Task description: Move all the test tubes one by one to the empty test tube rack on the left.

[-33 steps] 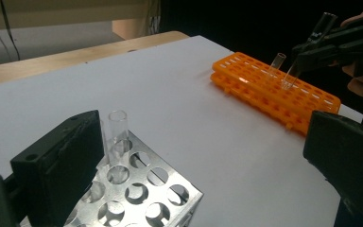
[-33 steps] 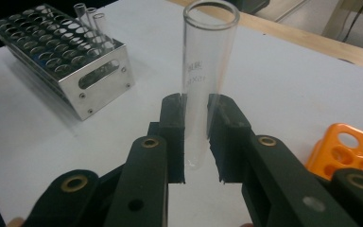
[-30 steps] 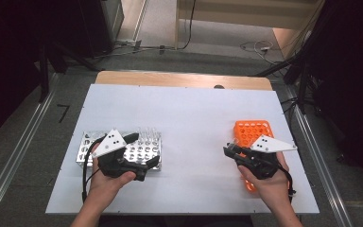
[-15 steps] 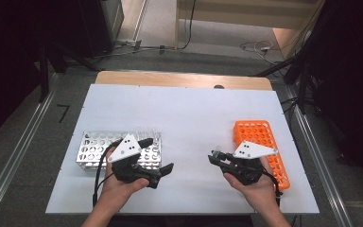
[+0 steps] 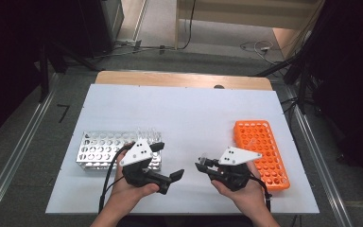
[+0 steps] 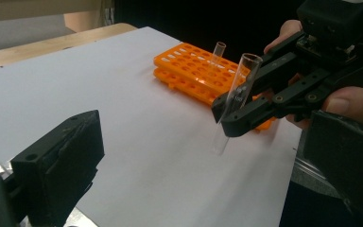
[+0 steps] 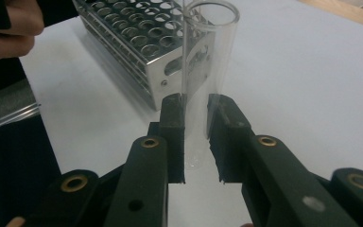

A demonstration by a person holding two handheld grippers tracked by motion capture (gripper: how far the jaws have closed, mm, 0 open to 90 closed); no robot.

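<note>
A clear test tube (image 7: 208, 71) stands upright between the jaws of my right gripper (image 7: 196, 123), which is shut on it. In the high view that right gripper (image 5: 203, 163) hovers over the white table, left of the orange rack (image 5: 260, 151). My left gripper (image 5: 168, 161) is open and faces it from just right of the metal rack (image 5: 99, 149). In the left gripper view, my left gripper (image 6: 205, 127) has its jaws spread wide with nothing between them. Beyond them the right gripper (image 6: 246, 111) holds the tube (image 6: 240, 90). A second tube (image 6: 216, 54) stands in the orange rack (image 6: 189, 66).
Several clear tubes (image 5: 149, 135) stand at the right end of the metal rack (image 7: 142, 38). A wooden strip (image 5: 184, 79) runs along the far edge of the white table (image 5: 184, 109). A hand (image 7: 4, 28) shows at the top left of the right gripper view.
Both grippers have come in toward the table's middle. The right one moved left off the orange rack with the tube; the left one moved right, off the metal rack.
</note>
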